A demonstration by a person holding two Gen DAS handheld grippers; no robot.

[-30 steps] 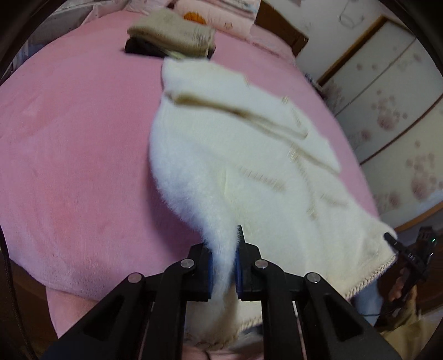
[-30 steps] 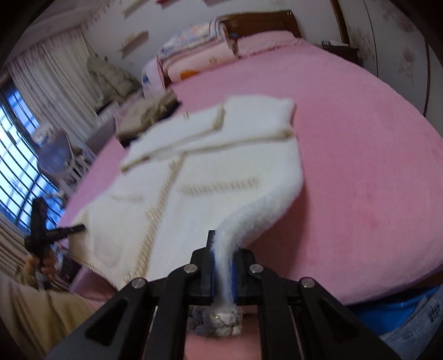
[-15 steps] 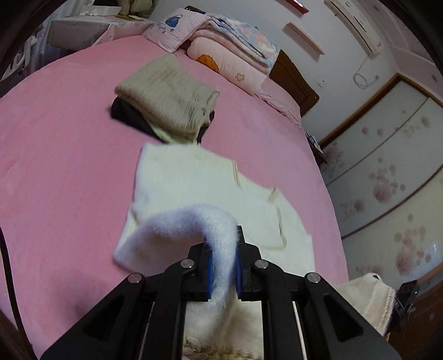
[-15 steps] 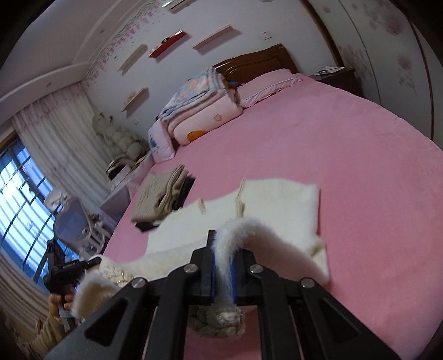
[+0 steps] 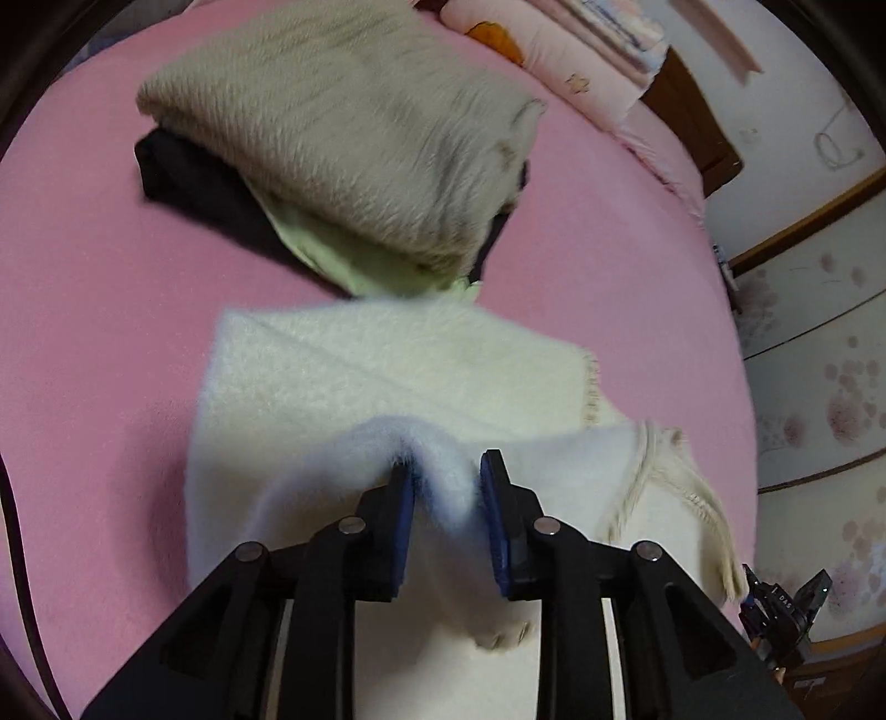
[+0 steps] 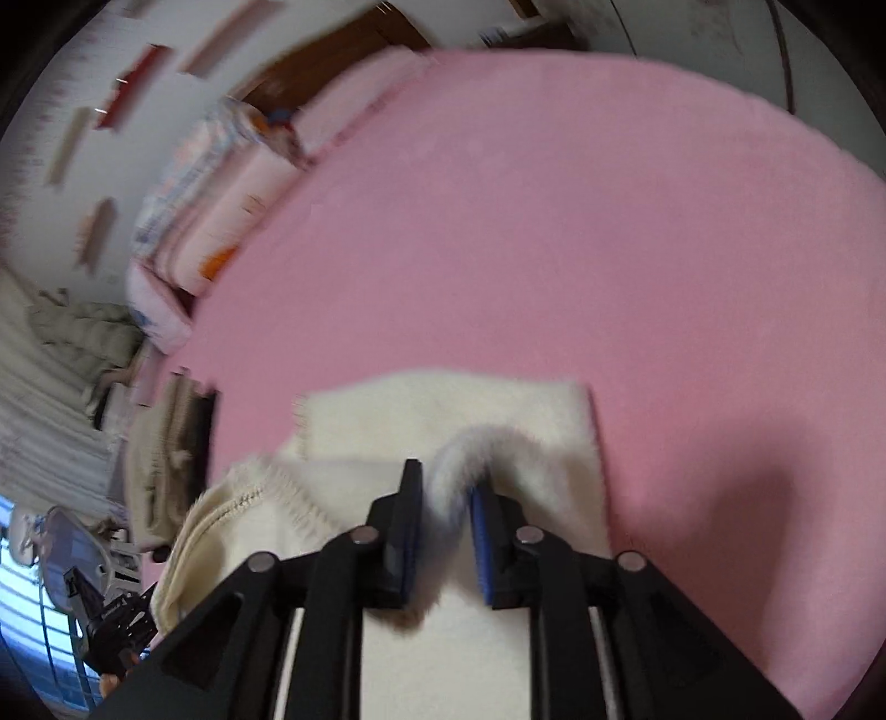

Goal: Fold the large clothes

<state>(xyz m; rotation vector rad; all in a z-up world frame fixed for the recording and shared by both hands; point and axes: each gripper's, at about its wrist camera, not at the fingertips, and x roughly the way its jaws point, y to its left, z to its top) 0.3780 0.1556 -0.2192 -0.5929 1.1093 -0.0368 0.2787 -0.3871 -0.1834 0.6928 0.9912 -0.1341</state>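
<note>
1. The white fluffy garment [image 5: 387, 365] lies folded on the pink bed cover [image 5: 99, 310], its far edge just short of a stack of folded clothes [image 5: 343, 127] (a beige knit on top, something pale green and something black beneath).
2. The left gripper [image 5: 443, 482] points down at the garment. Its jaws are opening: a ridge of white pile still stands between the blue pads [image 5: 407, 498], but there is a gap on the right-hand side and the cloth no longer looks pinched.
3. The right gripper [image 6: 446, 498] is the same story — jaws opening, with a curl of fluffy fabric lying between them and leaning against the right pad.
4. From the right wrist view the garment [image 6: 443, 410] shows a braided, beige-trimmed edge [image 6: 260, 487] bunched to the left, and the bed cover [image 6: 554, 249] stretches bare beyond it.
5. Pillows and folded quilts [image 5: 576, 50] sit at the headboard end — blurred in both views.
6. Each camera catches the other gripper at the frame's lower edge, small and dark.
</note>
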